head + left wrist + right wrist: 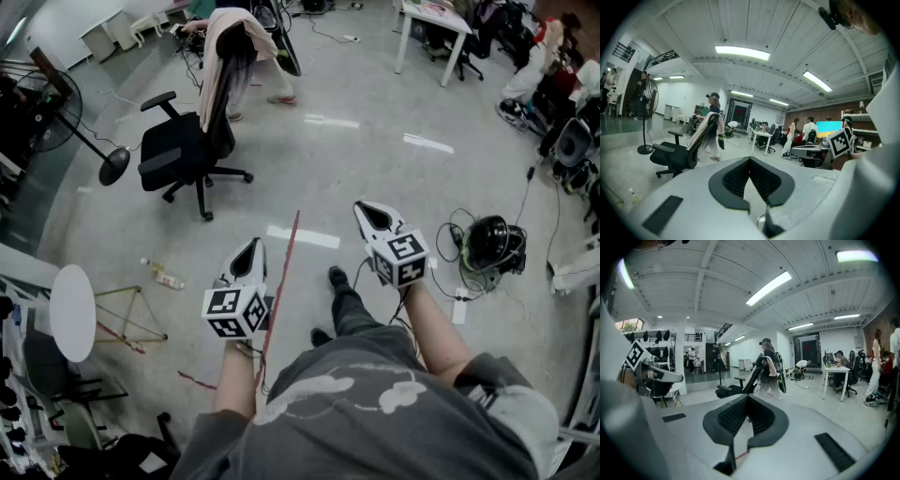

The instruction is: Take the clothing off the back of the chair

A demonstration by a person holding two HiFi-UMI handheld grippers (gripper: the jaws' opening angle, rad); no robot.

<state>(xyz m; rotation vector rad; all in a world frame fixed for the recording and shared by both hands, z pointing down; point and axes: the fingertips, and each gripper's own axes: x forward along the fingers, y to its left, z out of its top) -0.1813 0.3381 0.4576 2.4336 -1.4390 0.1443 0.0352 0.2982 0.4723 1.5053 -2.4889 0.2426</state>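
Ahead, pale clothing [215,54] over black chair [176,150].

- The person is wearing a grey shirt [356,412] printed with pale cloud shapes.
- Dark trousers [354,314] and black shoes [337,277] are showing below it.
- The pale grey left gripper [251,251] and right gripper [373,214] are each carrying black-and-white marker cubes [234,312].

Head and tool cameras
Head view looks steeply down over left tool [253,246] and right tool [366,210]; both tool views look level along their jaws, sharing its distant upper-left chair [187,150].
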